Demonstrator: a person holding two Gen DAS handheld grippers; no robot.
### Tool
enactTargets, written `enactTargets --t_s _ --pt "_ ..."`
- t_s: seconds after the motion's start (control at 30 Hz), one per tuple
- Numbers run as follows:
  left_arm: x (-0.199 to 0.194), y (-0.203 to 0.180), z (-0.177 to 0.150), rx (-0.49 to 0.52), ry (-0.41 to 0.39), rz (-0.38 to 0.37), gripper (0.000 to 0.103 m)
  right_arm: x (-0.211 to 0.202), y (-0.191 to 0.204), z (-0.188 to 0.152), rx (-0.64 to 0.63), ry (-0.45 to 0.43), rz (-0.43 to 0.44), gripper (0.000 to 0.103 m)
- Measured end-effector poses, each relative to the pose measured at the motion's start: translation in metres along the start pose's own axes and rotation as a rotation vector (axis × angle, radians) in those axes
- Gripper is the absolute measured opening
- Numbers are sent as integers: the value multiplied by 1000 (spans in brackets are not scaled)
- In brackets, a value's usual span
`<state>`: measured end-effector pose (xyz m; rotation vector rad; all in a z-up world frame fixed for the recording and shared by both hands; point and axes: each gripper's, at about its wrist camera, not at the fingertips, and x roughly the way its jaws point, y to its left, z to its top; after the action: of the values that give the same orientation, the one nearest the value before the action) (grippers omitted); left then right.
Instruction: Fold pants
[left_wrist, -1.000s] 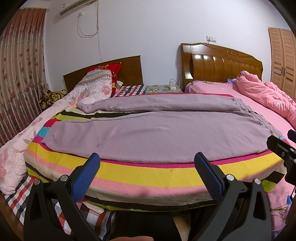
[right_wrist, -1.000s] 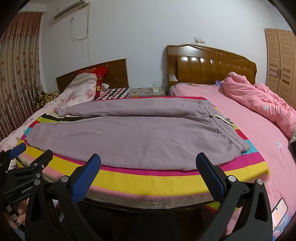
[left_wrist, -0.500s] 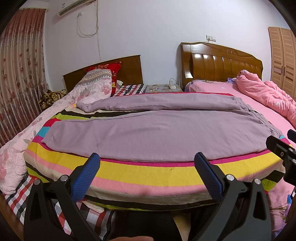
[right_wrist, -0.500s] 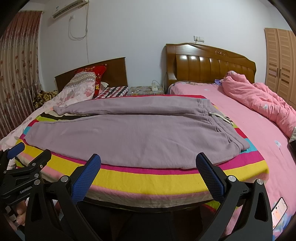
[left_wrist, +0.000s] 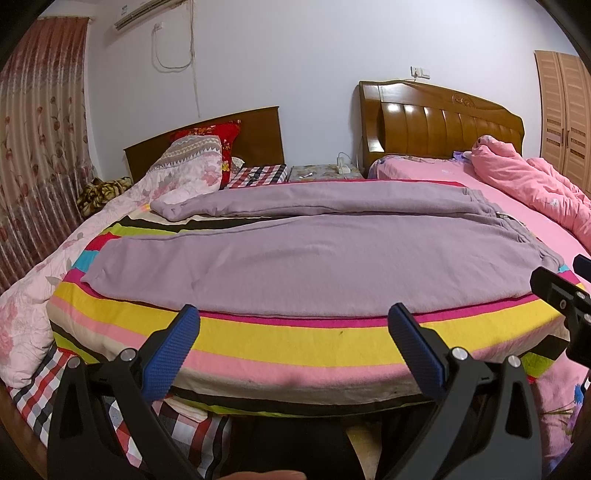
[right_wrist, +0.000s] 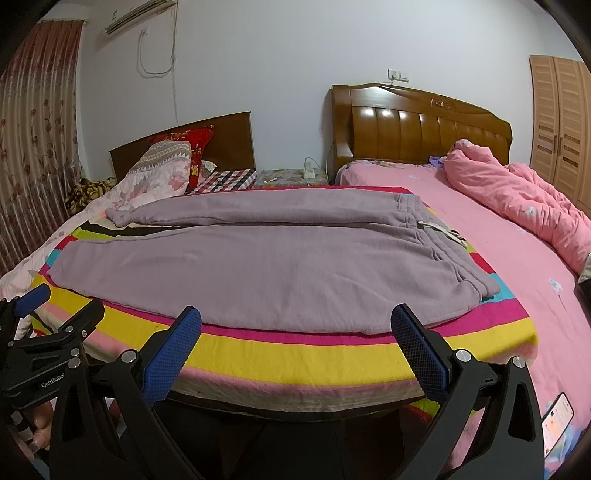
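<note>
The left tool hovers level at the near bed edge with its blue-padded fingers spread wide and empty, facing the purple pants laid flat on the striped blanket, while the right tool beside it hovers likewise, wide and empty.

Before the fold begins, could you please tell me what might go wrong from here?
Both hand-held grippers, left and right, are open and short of the purple pants.

1. A pinch at the near edge could catch the striped blanket underneath too.
2. The drawstring trails off the waistband and may hang out of the fold.
3. The legs lie splayed apart, so they may stack crookedly.
</note>
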<state>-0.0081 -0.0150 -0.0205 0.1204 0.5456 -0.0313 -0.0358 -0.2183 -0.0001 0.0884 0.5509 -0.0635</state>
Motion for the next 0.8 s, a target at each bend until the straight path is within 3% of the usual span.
enactTargets --t_s 0.8 --pt "15 -3 -4 30 25 9 102 17 -2 -9 1 57 -8 99"
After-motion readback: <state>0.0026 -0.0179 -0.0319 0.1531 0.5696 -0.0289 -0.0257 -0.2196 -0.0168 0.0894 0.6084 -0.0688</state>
